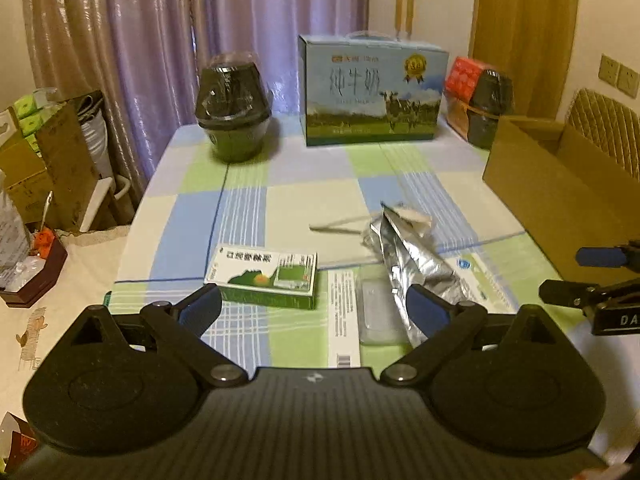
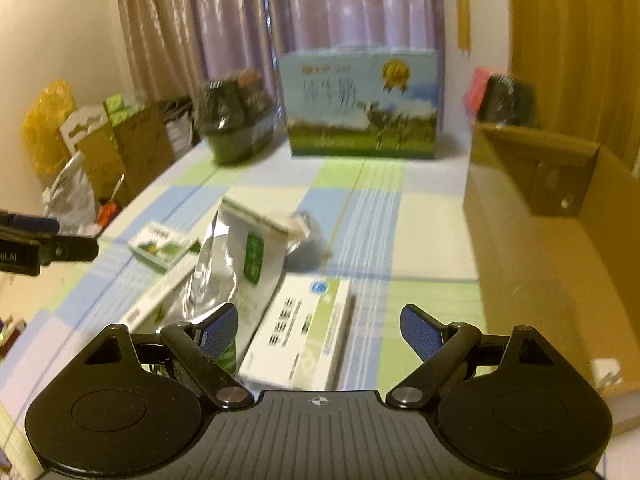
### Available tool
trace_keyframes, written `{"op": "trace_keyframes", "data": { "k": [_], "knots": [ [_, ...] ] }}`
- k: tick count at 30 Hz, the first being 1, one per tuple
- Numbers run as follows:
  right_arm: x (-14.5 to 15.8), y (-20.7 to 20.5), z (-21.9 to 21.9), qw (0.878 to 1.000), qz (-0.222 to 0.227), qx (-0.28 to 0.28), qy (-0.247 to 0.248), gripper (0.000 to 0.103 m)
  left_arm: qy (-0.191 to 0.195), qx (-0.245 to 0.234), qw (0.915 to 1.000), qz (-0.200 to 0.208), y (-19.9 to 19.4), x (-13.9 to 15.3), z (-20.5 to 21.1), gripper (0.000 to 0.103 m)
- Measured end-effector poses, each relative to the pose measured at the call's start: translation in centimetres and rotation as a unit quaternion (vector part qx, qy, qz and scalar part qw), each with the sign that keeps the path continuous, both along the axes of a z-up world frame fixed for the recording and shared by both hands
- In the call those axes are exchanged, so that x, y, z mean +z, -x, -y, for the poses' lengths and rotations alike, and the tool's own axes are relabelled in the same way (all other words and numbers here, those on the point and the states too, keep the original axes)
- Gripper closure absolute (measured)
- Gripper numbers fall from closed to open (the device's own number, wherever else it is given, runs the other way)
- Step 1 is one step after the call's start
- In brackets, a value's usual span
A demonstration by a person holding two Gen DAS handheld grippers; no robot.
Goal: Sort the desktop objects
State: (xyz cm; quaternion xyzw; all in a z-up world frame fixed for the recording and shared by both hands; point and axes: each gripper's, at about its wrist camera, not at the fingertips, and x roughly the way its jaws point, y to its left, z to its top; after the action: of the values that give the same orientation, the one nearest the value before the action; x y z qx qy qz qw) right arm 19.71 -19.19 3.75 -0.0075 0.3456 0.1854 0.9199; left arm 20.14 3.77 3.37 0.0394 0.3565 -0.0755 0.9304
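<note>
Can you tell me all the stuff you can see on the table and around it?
green medicine box: one, green and white, near left of table
silver foil bag: one, silver, middle, lying on the white boxes
white boxes: two, flat, near edge
milk carton: one, blue, far side
dark wrapped pots: two, far left and far right
cardboard box: one, brown, open, right side
tablecloth: one, blue-green checks
curtains: purple, behind
left gripper: jaws open
right gripper: jaws open

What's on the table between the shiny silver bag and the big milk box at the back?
Nothing: in both wrist views only bare checked tablecloth lies between the silver bag and the milk box.
</note>
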Motion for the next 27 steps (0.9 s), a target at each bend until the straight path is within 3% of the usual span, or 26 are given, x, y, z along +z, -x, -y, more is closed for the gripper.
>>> {"op": "trace_keyframes", "data": {
  "k": [6, 14, 27],
  "knots": [
    [-2.3, -0.5, -0.9, 0.999, -0.020, 0.008, 0.026, 0.018, -0.017, -0.038, 0.9985, -0.035, -1.0, -2.6, 1.3, 0.010],
    [-4.4, -1.6, -2.5, 0.998, -0.047, 0.023, 0.034, 0.018, -0.026, -0.038, 0.9971, -0.061, -2.0, -4.6, 1.0, 0.013],
    [-6.7, -3.8, -3.7, 0.996, -0.085, 0.016, 0.037, 0.020, -0.030, -0.059, 0.9934, -0.094, -4.1, -7.3, 1.8, 0.031]
  ]
}}
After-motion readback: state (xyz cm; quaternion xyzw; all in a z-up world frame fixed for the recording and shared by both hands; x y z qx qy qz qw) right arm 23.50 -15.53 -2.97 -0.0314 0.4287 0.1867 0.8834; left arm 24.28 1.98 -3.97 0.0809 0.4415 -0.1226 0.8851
